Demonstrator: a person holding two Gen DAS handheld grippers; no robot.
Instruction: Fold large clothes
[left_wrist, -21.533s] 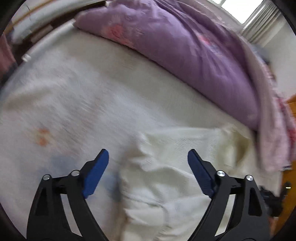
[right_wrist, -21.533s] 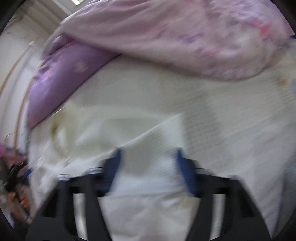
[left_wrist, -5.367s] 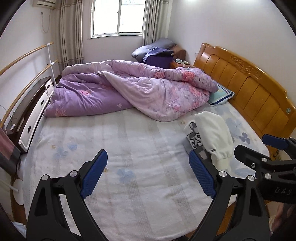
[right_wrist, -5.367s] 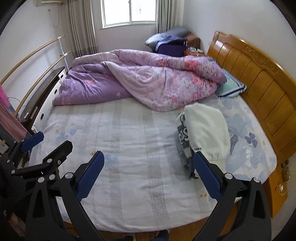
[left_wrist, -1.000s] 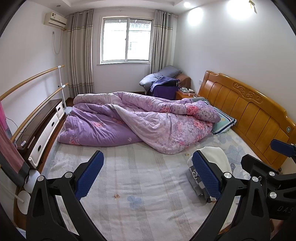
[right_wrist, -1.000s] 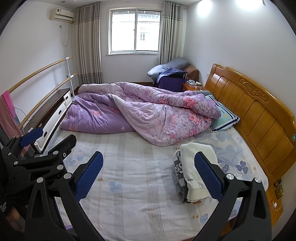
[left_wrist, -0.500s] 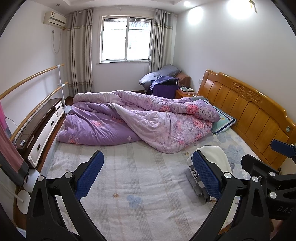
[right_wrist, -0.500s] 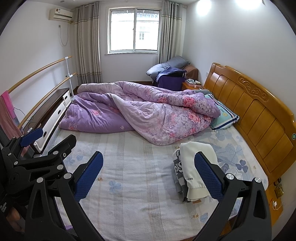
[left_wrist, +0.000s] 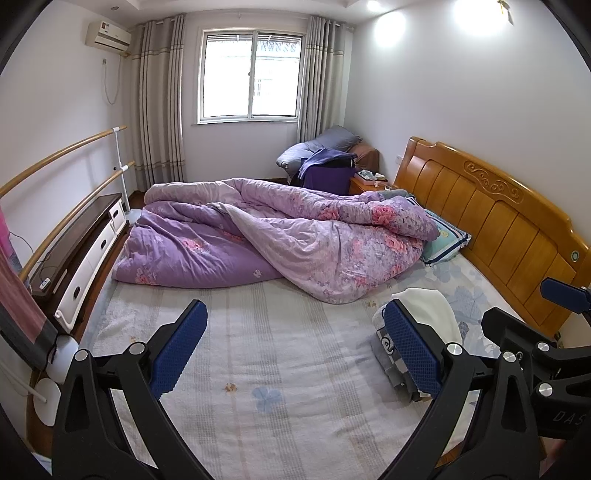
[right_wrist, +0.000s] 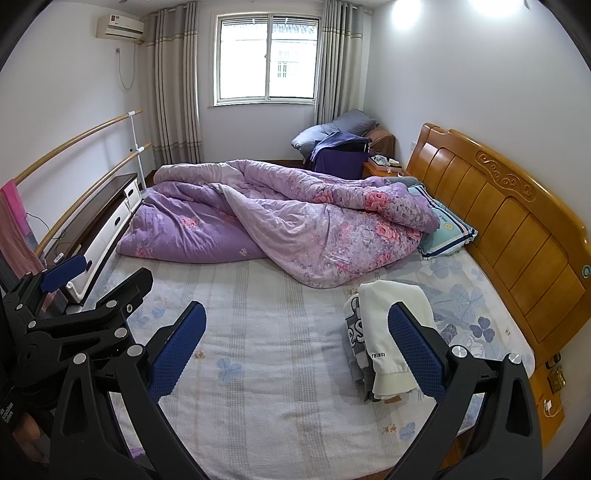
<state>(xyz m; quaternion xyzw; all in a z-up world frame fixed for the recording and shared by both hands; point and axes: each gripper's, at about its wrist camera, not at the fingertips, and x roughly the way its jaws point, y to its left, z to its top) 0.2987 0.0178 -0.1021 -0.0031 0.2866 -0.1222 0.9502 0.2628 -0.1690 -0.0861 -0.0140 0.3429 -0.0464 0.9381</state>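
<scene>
Both grippers are held up above the near edge of a bed, each with its two blue-padded fingers spread wide and gripping nothing. Seen from its own camera, the left gripper (left_wrist: 293, 354) frames bare sheet between its fingers, and the right gripper's black frame shows at the right edge of that view. From the right wrist camera, the right gripper (right_wrist: 295, 347) frames the same stretch of sheet, with the left gripper's frame at the lower left.

Beyond the fingers lies the bed (right_wrist: 258, 354), covered by a pale sheet with faint stripes and blue flower prints. A small pile of folded clothes (right_wrist: 391, 332) sits on the right side of the sheet, near the wooden headboard (right_wrist: 517, 229). A cream-white garment lies on top of the pile, over a grey and white printed one. In the left wrist view the pile (left_wrist: 428, 314) is partly hidden behind the left gripper's right finger.

Farther back, a rumpled purple flowered quilt (right_wrist: 280, 221) stretches across the bed, well apart from the pile. A teal pillow (right_wrist: 448, 230) lies beside the headboard, touching the quilt. A window (right_wrist: 267, 59) with grey curtains fills the far wall.
</scene>
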